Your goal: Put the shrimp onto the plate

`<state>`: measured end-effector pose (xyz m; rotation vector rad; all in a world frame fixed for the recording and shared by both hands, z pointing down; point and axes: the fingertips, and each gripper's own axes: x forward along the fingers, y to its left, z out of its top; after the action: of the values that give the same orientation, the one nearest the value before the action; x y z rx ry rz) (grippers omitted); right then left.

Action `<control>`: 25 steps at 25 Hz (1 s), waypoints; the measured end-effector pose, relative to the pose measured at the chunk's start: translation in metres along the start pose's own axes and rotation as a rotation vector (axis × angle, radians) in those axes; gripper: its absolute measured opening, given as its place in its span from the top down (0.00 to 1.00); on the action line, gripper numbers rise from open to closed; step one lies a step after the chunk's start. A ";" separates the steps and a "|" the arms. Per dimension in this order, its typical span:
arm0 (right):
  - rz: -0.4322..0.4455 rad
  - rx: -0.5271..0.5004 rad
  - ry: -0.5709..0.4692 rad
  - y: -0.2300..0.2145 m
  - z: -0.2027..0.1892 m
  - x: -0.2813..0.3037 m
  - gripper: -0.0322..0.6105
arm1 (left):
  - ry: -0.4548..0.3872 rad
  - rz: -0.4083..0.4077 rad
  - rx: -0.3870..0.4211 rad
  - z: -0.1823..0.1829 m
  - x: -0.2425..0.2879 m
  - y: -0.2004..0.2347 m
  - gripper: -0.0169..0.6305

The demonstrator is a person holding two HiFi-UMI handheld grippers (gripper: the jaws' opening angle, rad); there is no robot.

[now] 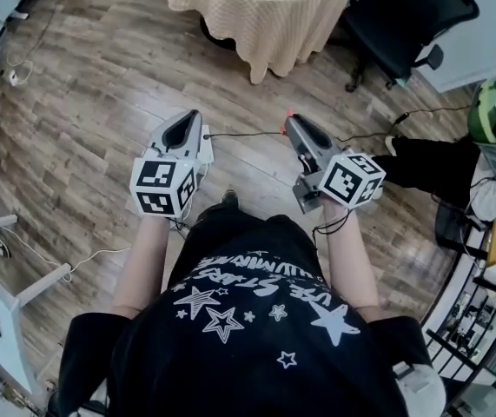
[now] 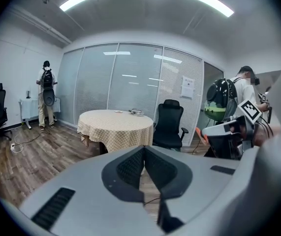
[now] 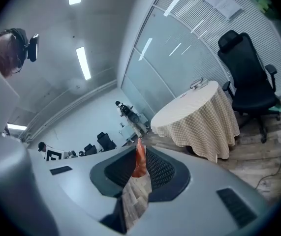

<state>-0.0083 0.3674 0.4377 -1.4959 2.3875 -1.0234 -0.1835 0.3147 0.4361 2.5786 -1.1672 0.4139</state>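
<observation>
— Where is the shrimp?

— In the right gripper (image 3: 139,154). In the right gripper view the shrimp (image 3: 140,160) is a thin orange-red strip, upright between the two dark ribbed pads. Its tip pokes out past the jaw ends. The jaws are clamped on it, with no more than the shrimp's own thickness between them.

— Does the head view show it too?

— Barely. There is a small orange speck at the far tip of that gripper and nothing more.

— And the other tool?

— In the left gripper view, the left gripper (image 2: 144,150) has its jaws pressed together. The pads meet along one line and nothing sits between them.

— How do the two stand to each other?

— From the head view they are held out in front of the person's chest, above the wooden floor (image 1: 100,76). They are side by side but apart, and both point toward the far side of the room.

— What lies ahead of them?

— A round table (image 2: 115,127) under a checked cloth stands at the far side, well apart from both grippers. A black office chair (image 2: 169,124) is just to its right. A few small things lie on the table top, too small to tell what they are. The shrimp is up in the air on the near side, well short of that table.
</observation>
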 end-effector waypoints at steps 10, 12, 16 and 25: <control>-0.021 0.006 -0.006 -0.041 0.027 0.036 0.84 | 0.008 0.012 -0.019 0.005 0.042 0.026 0.96; 0.003 0.017 -0.003 -0.050 0.036 0.055 0.84 | -0.001 0.026 -0.007 0.013 0.051 0.031 0.96; 0.048 0.019 0.001 -0.064 0.065 0.086 0.84 | 0.002 0.062 -0.012 0.028 0.072 0.042 0.96; 0.122 0.025 0.028 -0.131 0.137 0.144 0.84 | 0.006 0.147 -0.015 0.069 0.154 0.063 0.96</control>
<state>0.0803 0.1468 0.4465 -1.3175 2.4417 -1.0490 -0.1239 0.1445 0.4376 2.4855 -1.3579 0.4419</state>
